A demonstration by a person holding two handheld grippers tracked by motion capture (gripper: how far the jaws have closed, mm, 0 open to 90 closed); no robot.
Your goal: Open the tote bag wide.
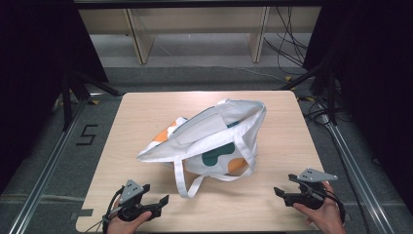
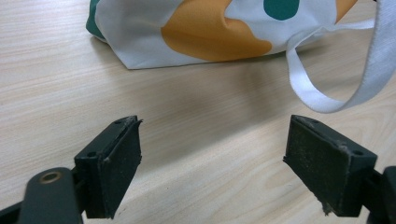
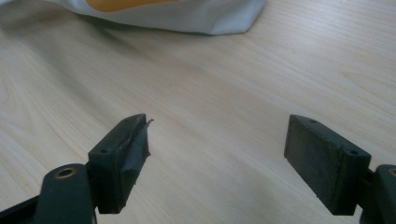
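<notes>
Nearest the person, the left gripper [image 1: 158,201] and right gripper [image 1: 281,193] sit released and empty, either side of the bag [image 1: 214,141] at table [image 1: 272,214] centre. Likely first grab: its strap [image 1: 181,181], pinched flat, midway along.

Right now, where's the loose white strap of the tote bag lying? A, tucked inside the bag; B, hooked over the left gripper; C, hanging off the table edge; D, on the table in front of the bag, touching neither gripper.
D: the strap loops on the table ahead of the tote bag, clear of the open left gripper and right gripper.
</notes>
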